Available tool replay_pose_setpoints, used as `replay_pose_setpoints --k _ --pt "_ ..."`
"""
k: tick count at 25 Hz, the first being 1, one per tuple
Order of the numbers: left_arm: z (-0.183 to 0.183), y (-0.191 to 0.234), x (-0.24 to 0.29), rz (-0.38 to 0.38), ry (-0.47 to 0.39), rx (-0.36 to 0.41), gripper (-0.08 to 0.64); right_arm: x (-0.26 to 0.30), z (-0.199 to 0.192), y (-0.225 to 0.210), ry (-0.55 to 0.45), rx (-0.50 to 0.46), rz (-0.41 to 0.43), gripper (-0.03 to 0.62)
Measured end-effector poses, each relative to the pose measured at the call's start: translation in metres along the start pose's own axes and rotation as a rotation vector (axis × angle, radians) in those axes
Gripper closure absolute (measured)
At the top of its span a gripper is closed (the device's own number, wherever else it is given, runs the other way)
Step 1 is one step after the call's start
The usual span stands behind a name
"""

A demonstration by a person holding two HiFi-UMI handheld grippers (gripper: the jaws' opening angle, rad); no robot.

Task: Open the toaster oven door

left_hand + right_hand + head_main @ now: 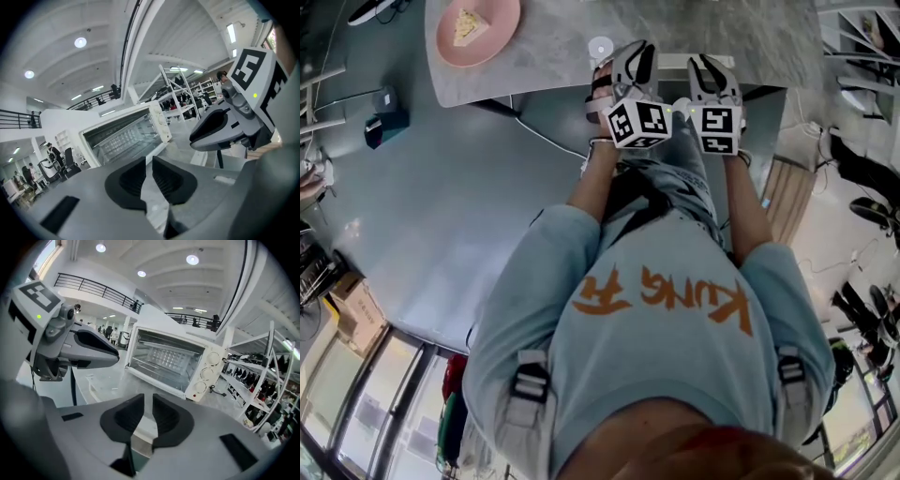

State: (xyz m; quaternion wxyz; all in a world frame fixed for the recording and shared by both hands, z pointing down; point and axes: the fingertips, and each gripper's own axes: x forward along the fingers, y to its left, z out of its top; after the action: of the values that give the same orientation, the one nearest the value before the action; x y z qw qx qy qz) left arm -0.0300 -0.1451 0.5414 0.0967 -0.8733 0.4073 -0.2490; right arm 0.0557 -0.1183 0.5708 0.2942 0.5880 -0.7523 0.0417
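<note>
A white toaster oven (173,362) stands on the table beyond both grippers, also showing in the left gripper view (126,131). Its front is open to the wire rack inside, and the door (154,383) hangs down at the front. Three knobs (208,366) sit on its right panel. My left gripper (148,161) and right gripper (148,399) are held side by side short of the oven, touching nothing. Each has its jaws nearly together with nothing between them. From the head view they sit at the table's near edge, left (636,54) and right (711,64).
A pink plate (497,37) with a slice of cake (467,26) lies on the grey marble table (553,47) to the left. A small white disc (600,47) lies near the left gripper. A cable runs over the floor under the table. Shelving stands at the right.
</note>
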Motion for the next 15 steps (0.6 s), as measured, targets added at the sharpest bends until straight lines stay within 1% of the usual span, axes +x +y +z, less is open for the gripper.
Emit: replay_pose_setpoints --k 1,2,3,8,11,15 --pt "0.006 0.007 0.001 0.014 -0.010 -0.018 0.525 -0.001 0.006 -0.006 -0.015 0.011 -0.020 0.553" --pt "0.012 0.013 0.003 0.026 -0.020 -0.036 0.536 -0.003 0.011 -0.012 -0.030 0.024 -0.039 0.590" --pt "0.019 0.019 0.004 0.039 -0.032 -0.053 0.541 -0.004 0.016 -0.017 -0.042 0.041 -0.052 0.595" --pt "0.055 0.059 0.007 0.097 -0.105 -0.140 0.557 0.001 0.047 -0.030 -0.113 0.155 -0.049 0.597" --pt "0.082 0.082 0.004 0.119 -0.157 -0.186 0.557 0.002 0.076 -0.043 -0.194 0.230 -0.042 0.597" --pt "0.118 0.108 0.005 0.150 -0.215 -0.241 0.557 -0.004 0.123 -0.071 -0.301 0.277 -0.046 0.597"
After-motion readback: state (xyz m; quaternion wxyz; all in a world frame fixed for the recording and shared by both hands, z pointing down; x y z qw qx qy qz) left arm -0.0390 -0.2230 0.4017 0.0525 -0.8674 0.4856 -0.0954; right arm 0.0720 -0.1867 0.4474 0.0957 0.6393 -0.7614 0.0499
